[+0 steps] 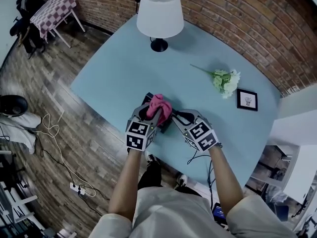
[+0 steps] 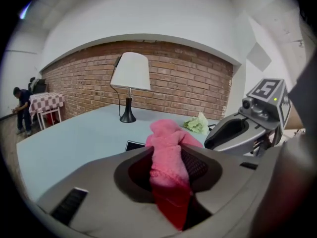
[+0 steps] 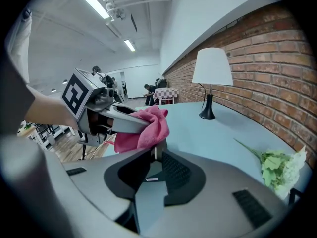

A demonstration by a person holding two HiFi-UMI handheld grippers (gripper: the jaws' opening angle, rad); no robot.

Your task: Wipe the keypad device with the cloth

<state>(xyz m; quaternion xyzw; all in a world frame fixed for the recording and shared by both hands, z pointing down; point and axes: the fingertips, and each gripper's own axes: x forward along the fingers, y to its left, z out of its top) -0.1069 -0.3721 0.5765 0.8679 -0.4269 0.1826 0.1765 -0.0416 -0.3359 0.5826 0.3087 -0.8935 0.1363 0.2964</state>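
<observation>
The dark keypad device [image 1: 148, 98] lies near the front edge of the blue table [image 1: 114, 68], mostly hidden under a pink cloth [image 1: 159, 106]. My left gripper [image 1: 154, 110] is shut on the cloth, which bunches up between its jaws [image 2: 168, 152] and hangs over the device. A dark corner of the device [image 2: 133, 146] shows past the cloth. My right gripper [image 1: 174, 117] comes in from the right. Its jaws stand closed on a thin edge at the device's side [image 3: 156, 151], right under the cloth [image 3: 146, 128]. The left gripper [image 3: 126, 124] is close beside it.
A white-shaded lamp [image 1: 159, 14] stands at the table's far side. A white flower [image 1: 225, 80] and a small picture frame [image 1: 247, 99] lie to the right. Cables [image 1: 54, 133] trail on the wooden floor at left. A chequered table [image 1: 54, 11] stands by the brick wall.
</observation>
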